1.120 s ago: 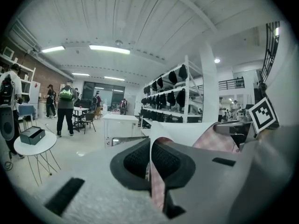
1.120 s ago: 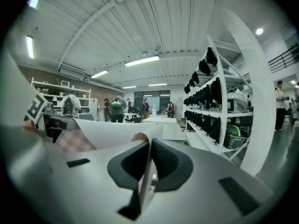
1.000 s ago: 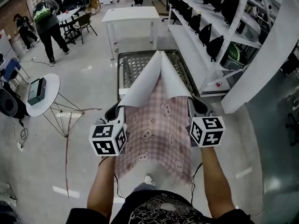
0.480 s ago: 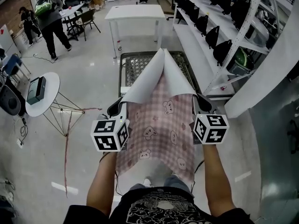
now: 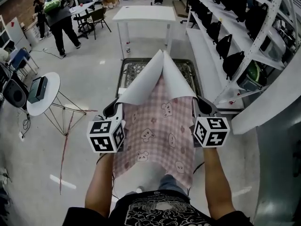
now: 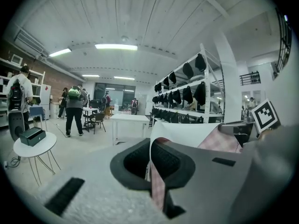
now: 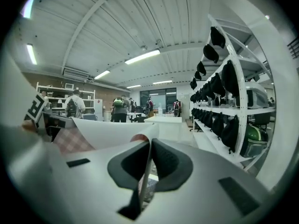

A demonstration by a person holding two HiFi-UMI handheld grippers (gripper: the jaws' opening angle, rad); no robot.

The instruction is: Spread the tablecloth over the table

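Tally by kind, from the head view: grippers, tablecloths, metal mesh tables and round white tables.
grippers: 2 (left gripper, right gripper, each shut on the cloth)
tablecloth: 1
metal mesh table: 1
round white table: 1
Total: 5

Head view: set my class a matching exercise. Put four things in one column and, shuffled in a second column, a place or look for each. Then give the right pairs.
Things
1. cloth
2. round table
3. long table
4. rack

Descriptions
A. far off, top centre, white
B. along the right side, hung with dark bags
C. pink check with bears
D. at the left, bearing a black box

Pairs: 1-C, 2-D, 3-A, 4-B
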